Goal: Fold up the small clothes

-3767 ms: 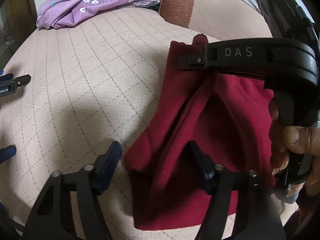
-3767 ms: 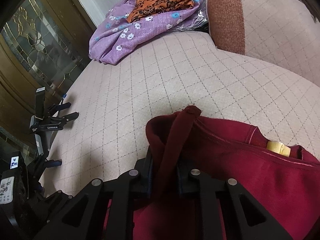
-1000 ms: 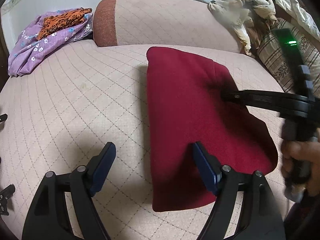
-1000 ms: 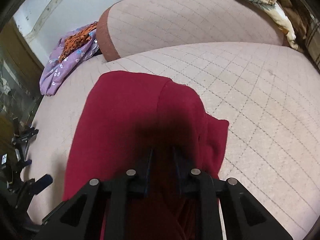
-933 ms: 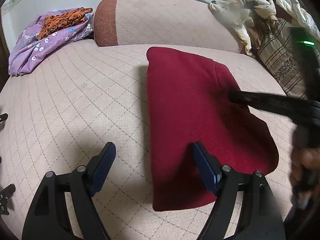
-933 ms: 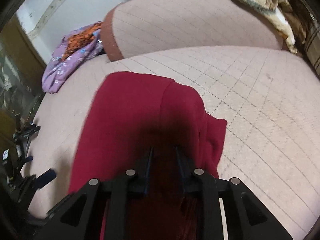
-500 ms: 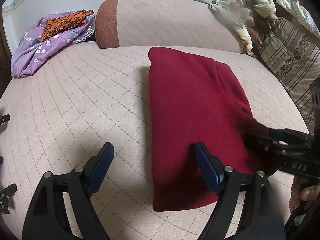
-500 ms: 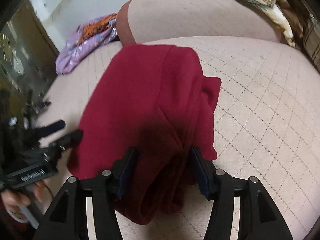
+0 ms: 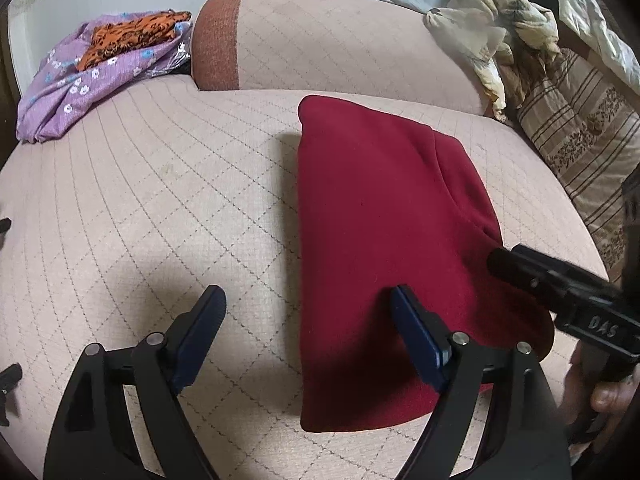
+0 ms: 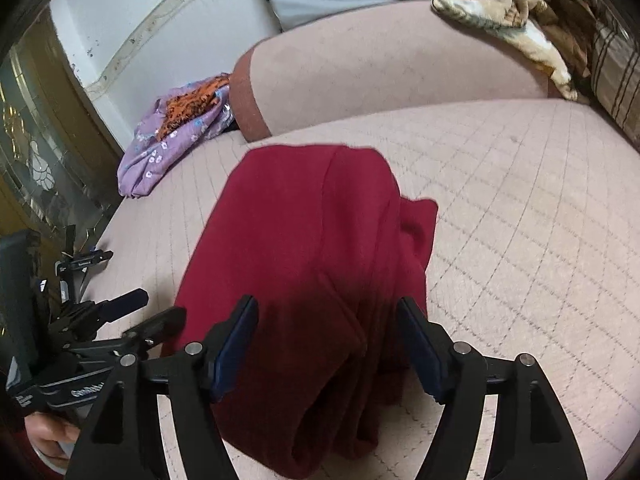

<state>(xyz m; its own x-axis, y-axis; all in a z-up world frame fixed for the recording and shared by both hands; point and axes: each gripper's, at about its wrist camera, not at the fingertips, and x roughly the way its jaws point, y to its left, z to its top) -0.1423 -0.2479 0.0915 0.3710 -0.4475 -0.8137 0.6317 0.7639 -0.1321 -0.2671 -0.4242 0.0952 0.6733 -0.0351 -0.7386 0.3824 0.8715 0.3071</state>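
Note:
A dark red garment (image 9: 384, 216) lies folded lengthwise on the beige quilted sofa seat (image 9: 160, 200). My left gripper (image 9: 308, 316) is open and empty, its right finger over the garment's near left edge. My right gripper (image 10: 328, 332) is open and empty above the garment's (image 10: 304, 240) bunched near end. In the left wrist view the right gripper (image 9: 568, 296) sits at the garment's right near corner. In the right wrist view the left gripper (image 10: 120, 320) is at the lower left.
A purple floral cloth with an orange patterned piece (image 9: 96, 64) lies at the far left of the seat. The sofa backrest (image 9: 340, 40) runs behind. Crumpled cloths (image 9: 500, 32) and a striped cushion (image 9: 580, 128) sit at the right. A dark stand (image 10: 76, 264) is at the seat's left edge.
My right gripper has opened and let go of the red garment, then drawn back toward its near end. The garment now lies flat. The left gripper has stayed open.

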